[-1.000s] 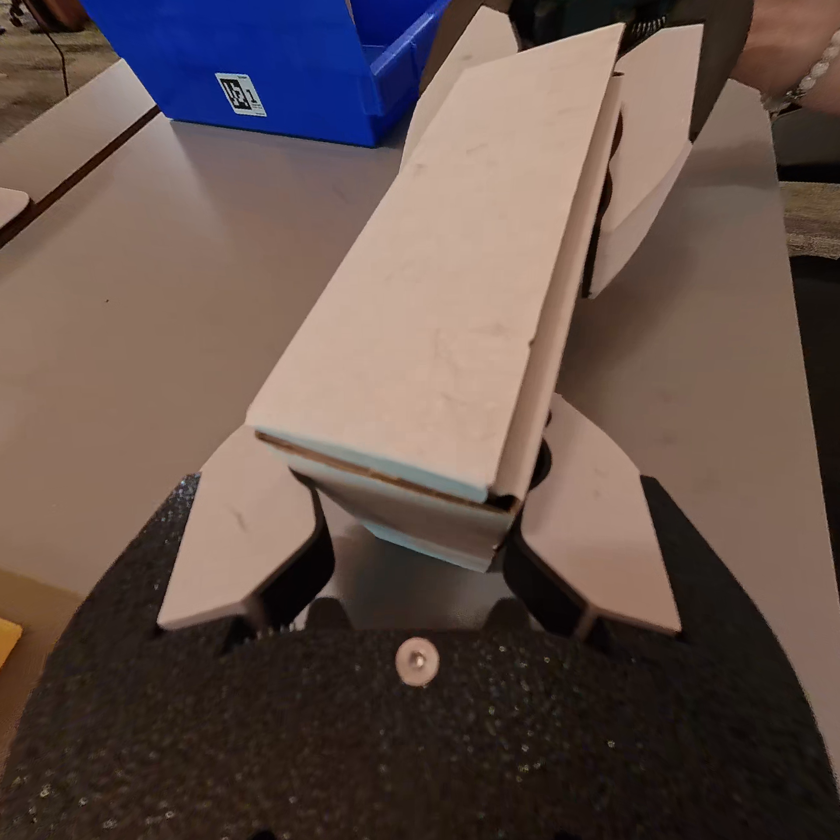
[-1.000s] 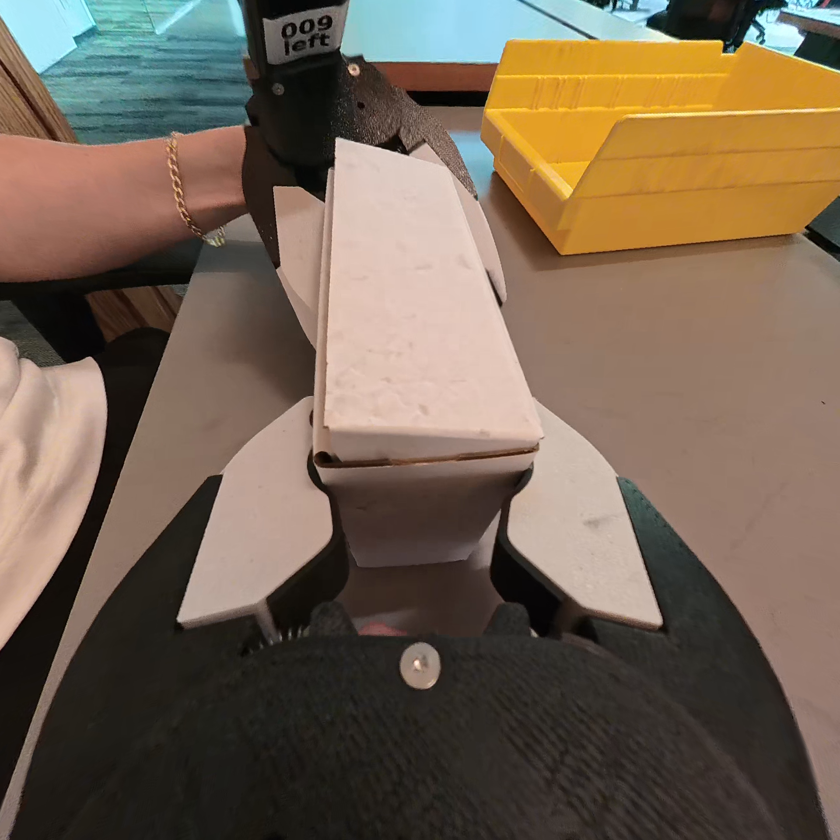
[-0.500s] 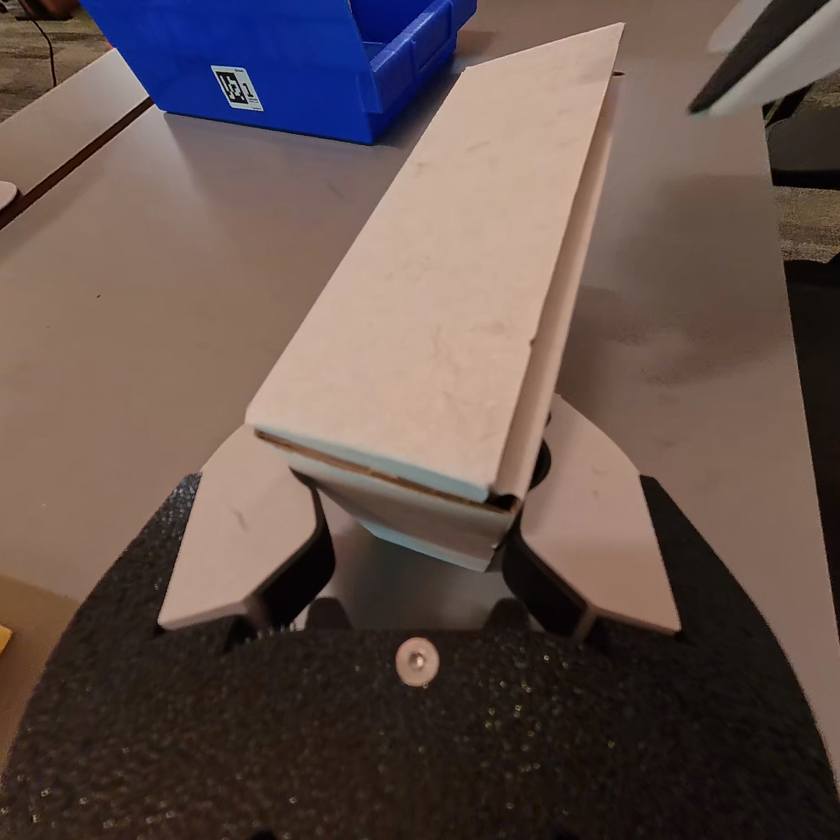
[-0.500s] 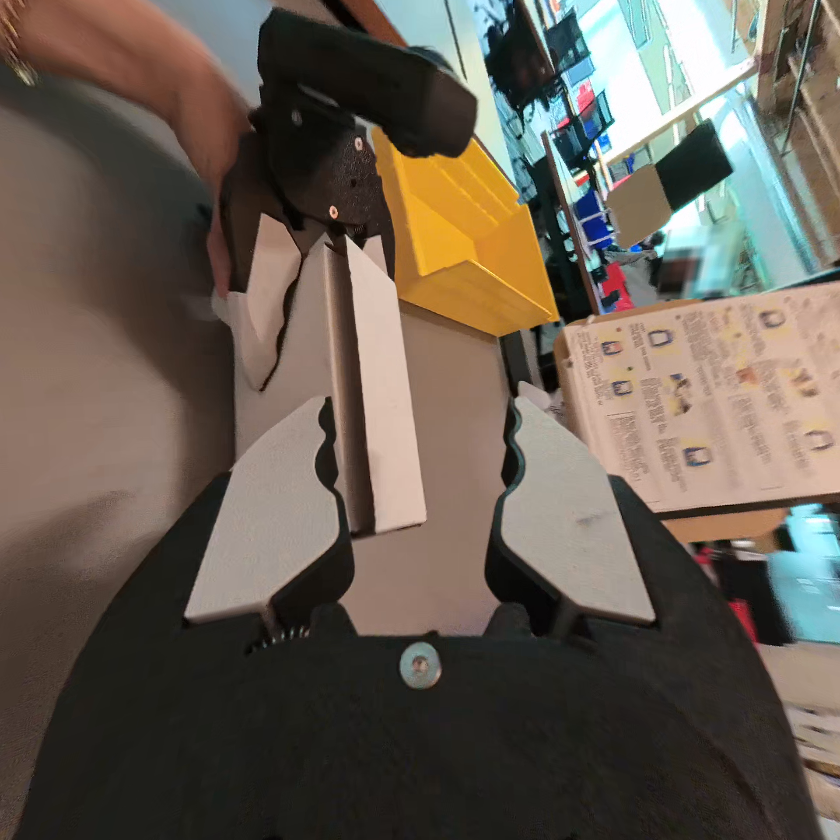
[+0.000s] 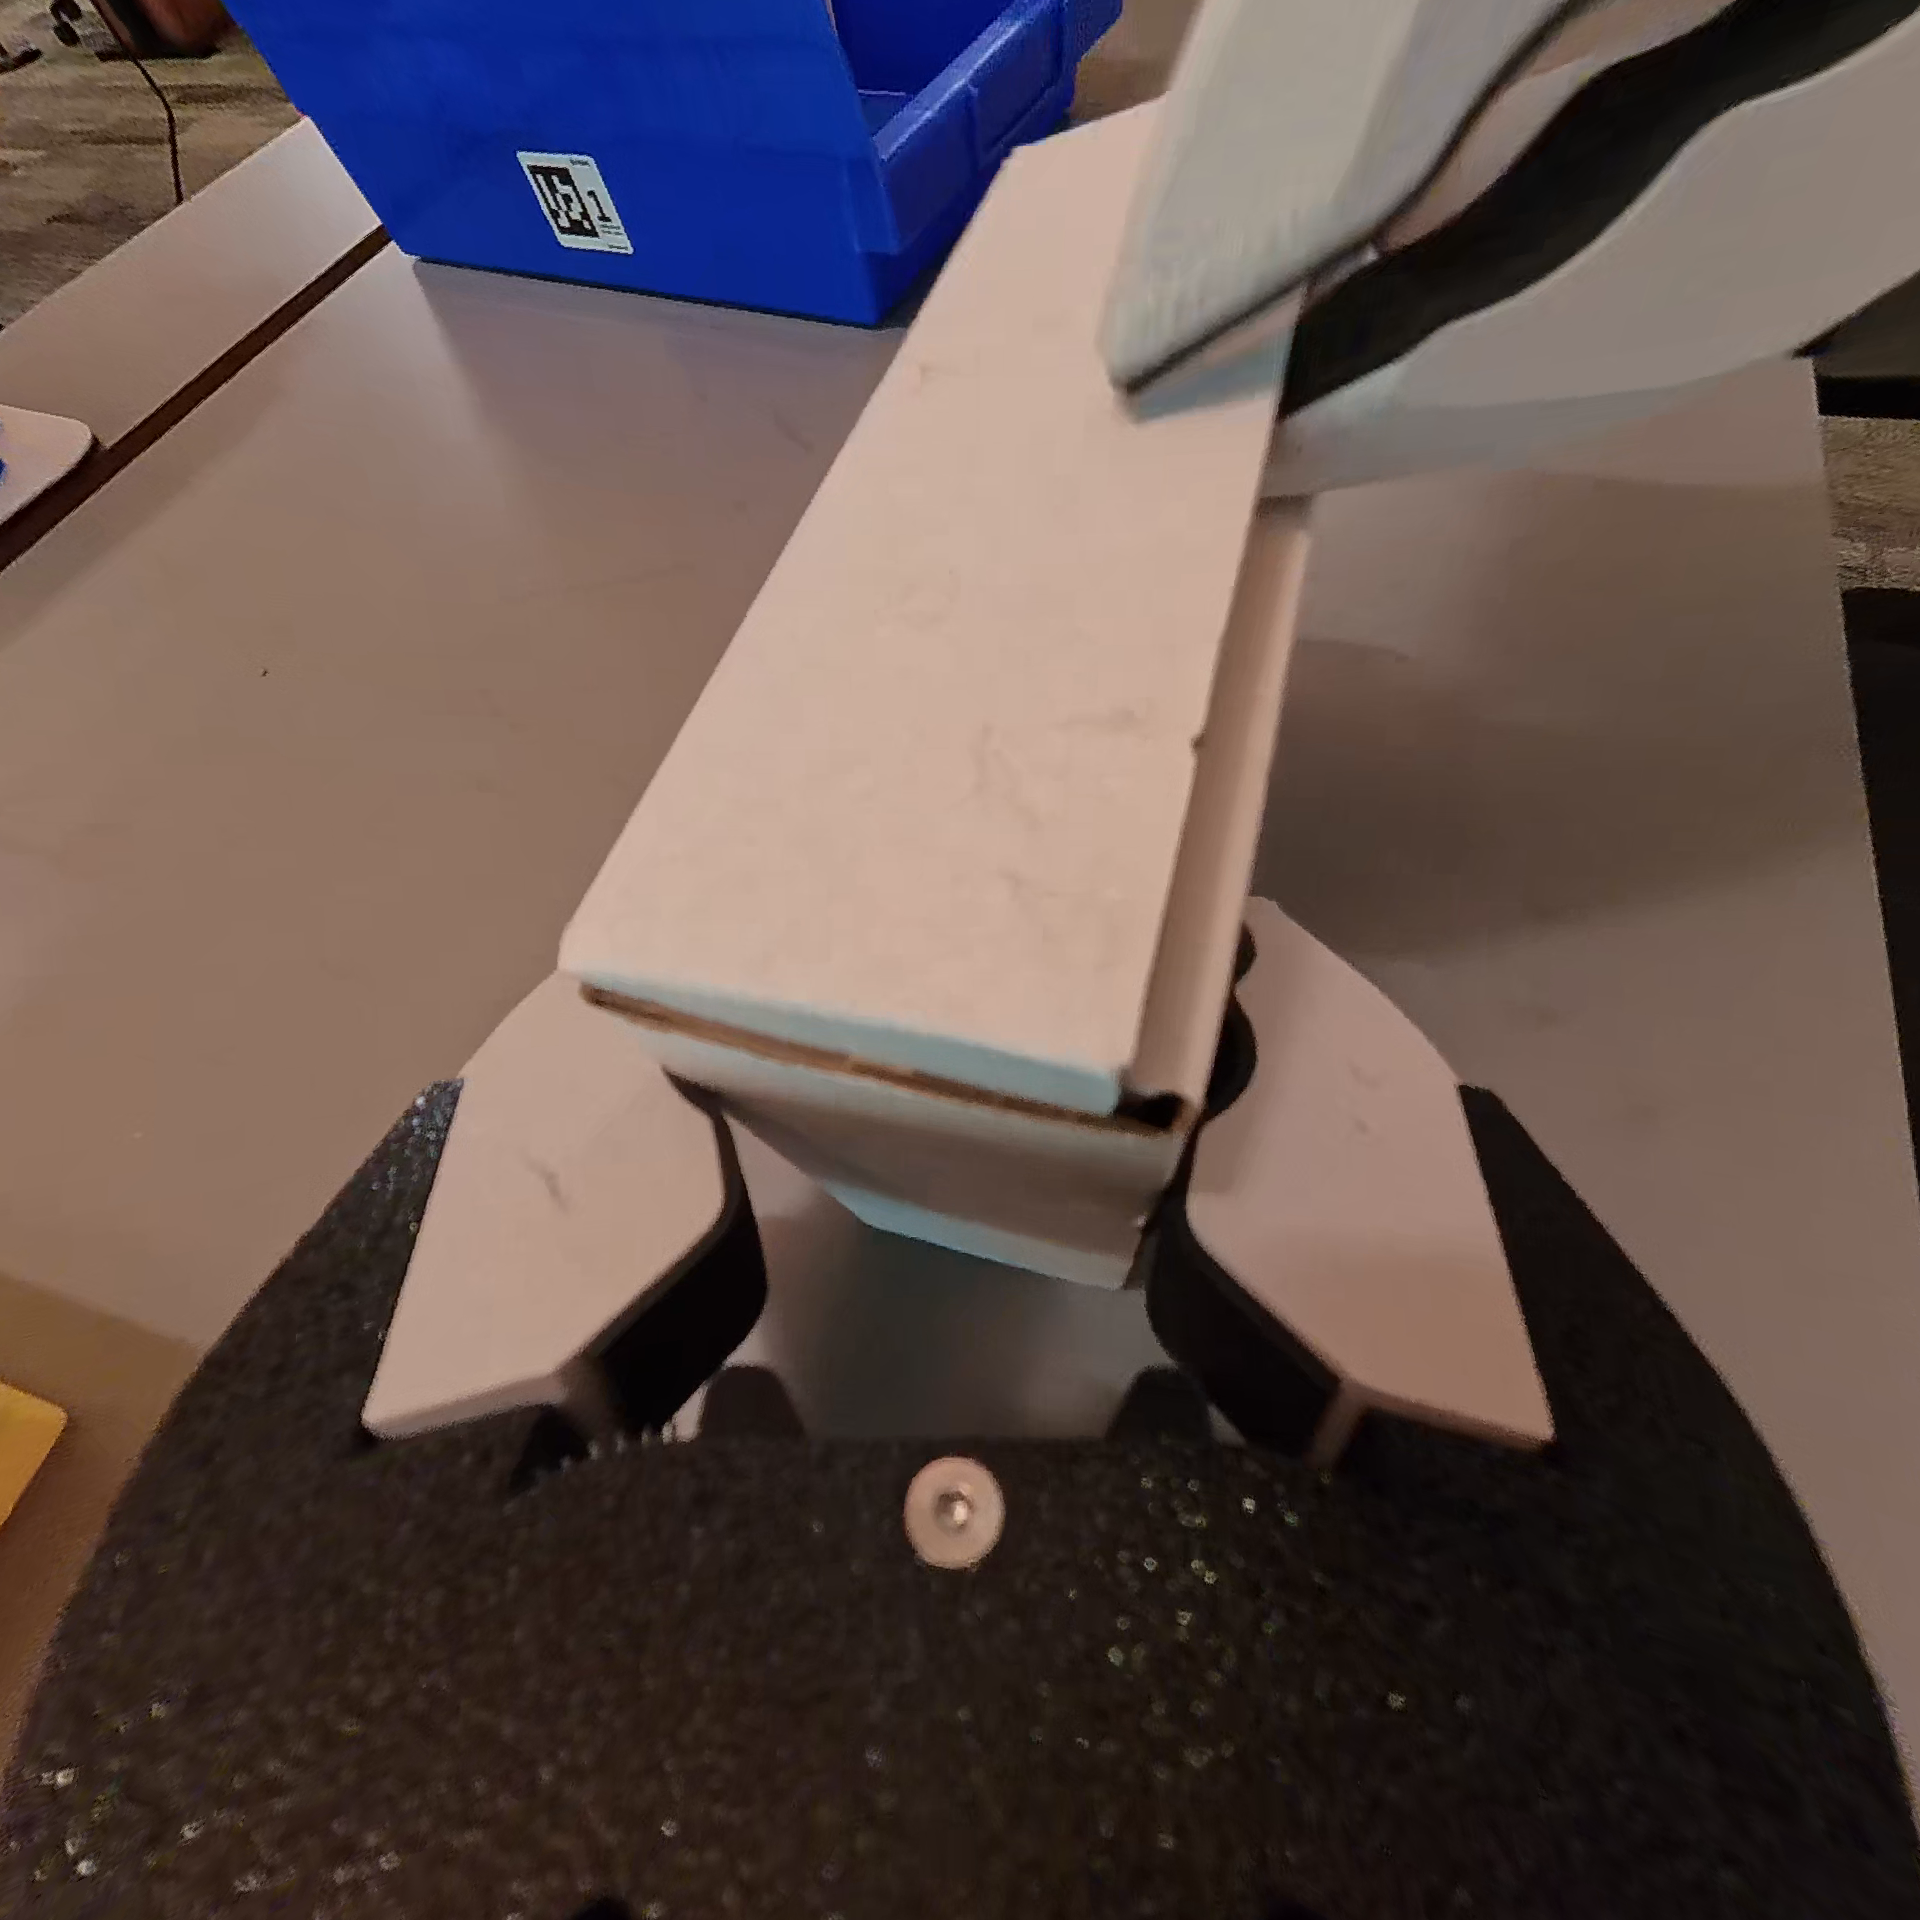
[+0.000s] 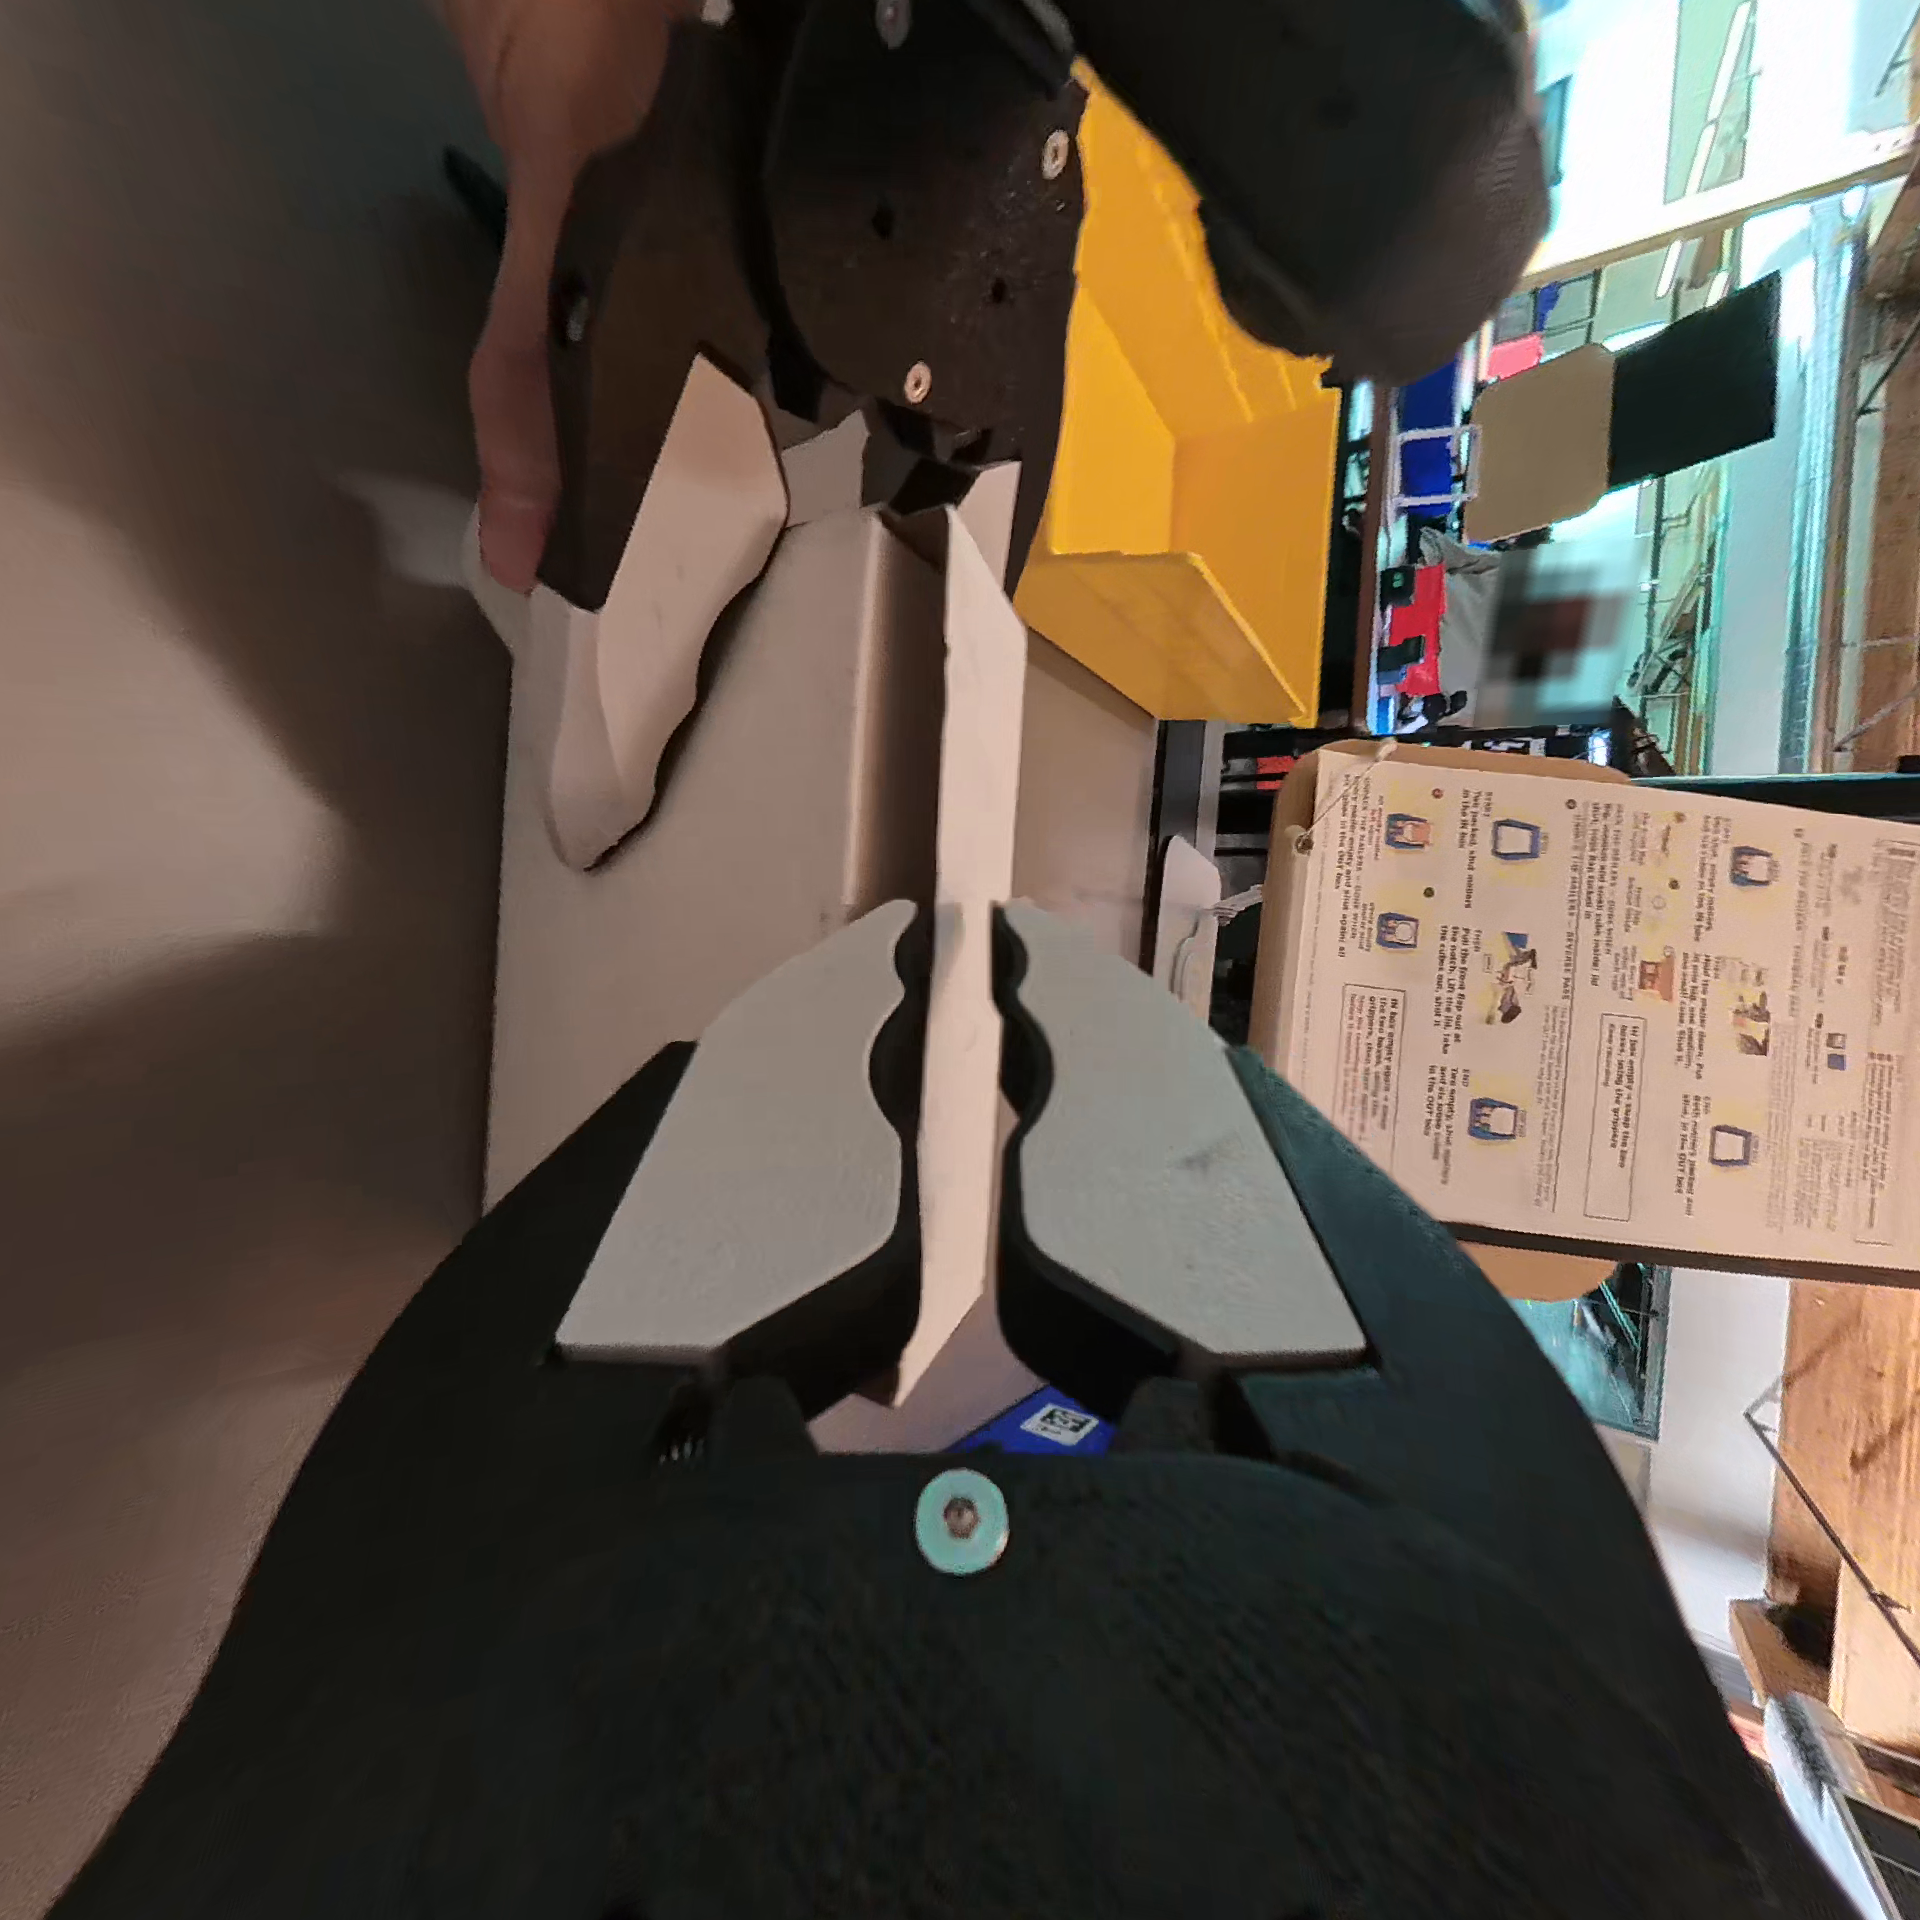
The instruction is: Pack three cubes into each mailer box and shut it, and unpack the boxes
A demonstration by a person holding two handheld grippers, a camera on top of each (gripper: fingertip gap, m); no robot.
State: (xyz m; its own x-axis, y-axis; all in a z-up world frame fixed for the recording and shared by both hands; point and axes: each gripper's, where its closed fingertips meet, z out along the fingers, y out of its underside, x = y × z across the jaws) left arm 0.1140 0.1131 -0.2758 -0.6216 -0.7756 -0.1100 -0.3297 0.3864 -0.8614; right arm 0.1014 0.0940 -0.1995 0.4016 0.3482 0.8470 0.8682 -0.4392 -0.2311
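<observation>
Mailer box: white, long, lid down, held above the table; contents hidden, so packed or emptied cannot be told. Left gripper: fingers narrowed on the box's near end. Right gripper: rolled sideways, fingers pinched on the lid's front flap at the far end, 1 o'clock in the left view. Opening judged begun. Blue bin at 11 o'clock.

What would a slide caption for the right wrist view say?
Right gripper, rolled sideways, pinches the white mailer box's front flap; left gripper holds the far end.
</observation>
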